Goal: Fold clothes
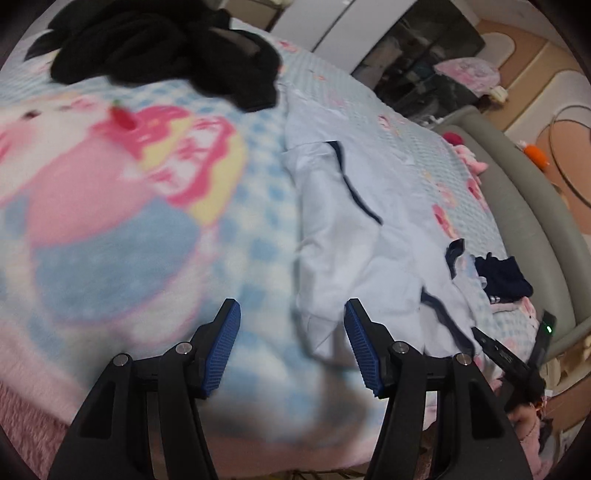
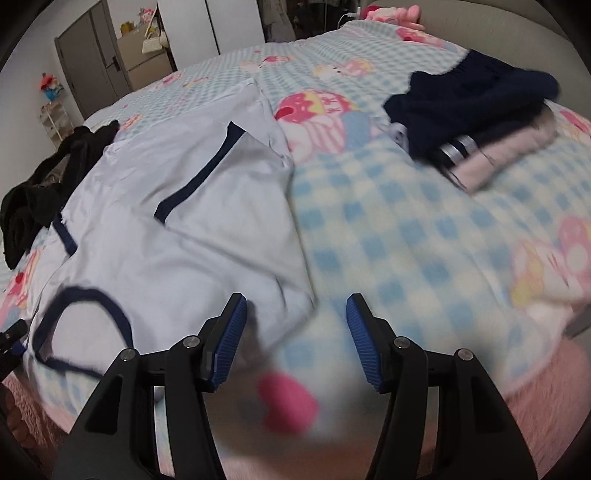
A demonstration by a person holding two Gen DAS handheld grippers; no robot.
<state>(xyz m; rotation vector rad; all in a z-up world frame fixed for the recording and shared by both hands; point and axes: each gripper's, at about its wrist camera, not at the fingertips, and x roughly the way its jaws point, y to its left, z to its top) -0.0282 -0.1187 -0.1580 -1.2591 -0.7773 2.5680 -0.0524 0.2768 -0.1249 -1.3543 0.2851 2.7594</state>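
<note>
A pale blue shirt (image 1: 354,236) with navy trim lies spread on the checked bed blanket (image 1: 258,229). In the left wrist view my left gripper (image 1: 291,328) hovers open over the blanket, its right finger at the shirt's near left edge. The right wrist view shows the same shirt (image 2: 177,229) with a sleeve folded across it and the navy neckline at lower left. My right gripper (image 2: 295,321) is open just above the shirt's near right corner, nothing between its blue pads (image 2: 364,343).
A heap of black clothes (image 1: 166,44) lies at the bed's far side. A stack of folded navy and pink garments (image 2: 476,118) sits right of the shirt. The other gripper (image 1: 517,362) shows at the right. Padded headboard (image 1: 524,199), wardrobe (image 2: 221,26) and door (image 2: 92,59) surround the bed.
</note>
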